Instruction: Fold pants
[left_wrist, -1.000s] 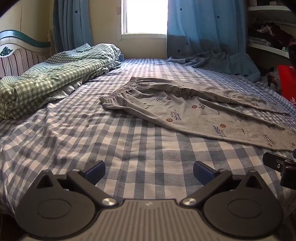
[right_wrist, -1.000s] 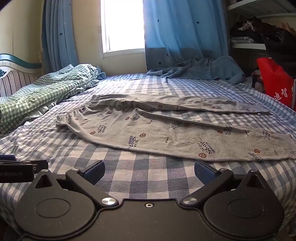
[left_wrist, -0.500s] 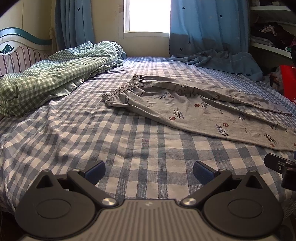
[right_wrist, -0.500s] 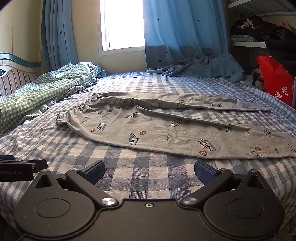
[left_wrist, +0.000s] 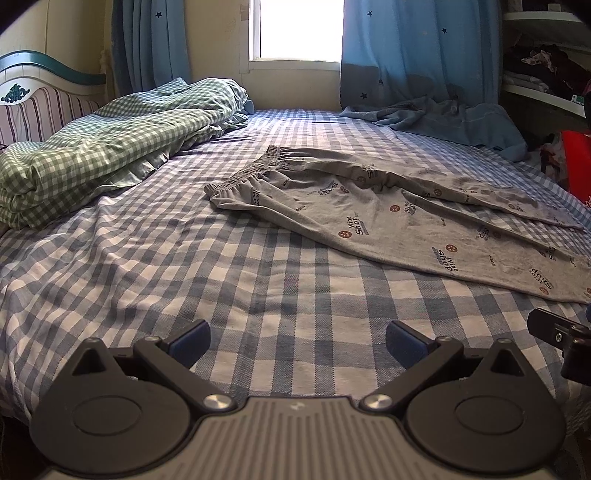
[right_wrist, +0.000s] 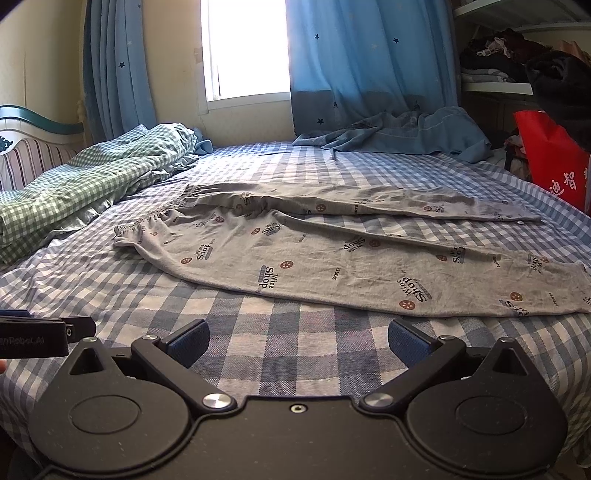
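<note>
**Inspector:** Jaws on both tools stand spread wide and hold nothing. The left gripper (left_wrist: 297, 338) and the right gripper (right_wrist: 298, 338) hover low over the near edge of the bed (left_wrist: 129, 258), neither touching cloth.

**Clerk:** What has changed over the last second?

**Inspector:** Little. Both views have crept slightly closer to the garment and lifted a touch; the spread of the jaws is as it was. I judge this an approach, with no fold begun.

**Clerk:** And the pants?

**Inspector:** The grey printed pants (right_wrist: 332, 266) lie flat mid-bed, elastic waistband (left_wrist: 255, 171) toward the headboard side, the two legs running off to the right and parted in a narrow V. The near leg lies closest to the right gripper, still apart from it.

**Clerk:** Surface and room?

**Inspector:** A blue-and-white checked sheet, mildly rumpled. A green gingham duvet (left_wrist: 110, 144) is heaped at left against the striped headboard (left_wrist: 40, 107). A blue garment (right_wrist: 399, 133) lies crumpled at the far edge under star-print curtains (right_wrist: 369, 59); a bright window (left_wrist: 299, 29); cluttered shelves (right_wrist: 495, 74) and a red bag (right_wrist: 550, 158) at right.
</note>
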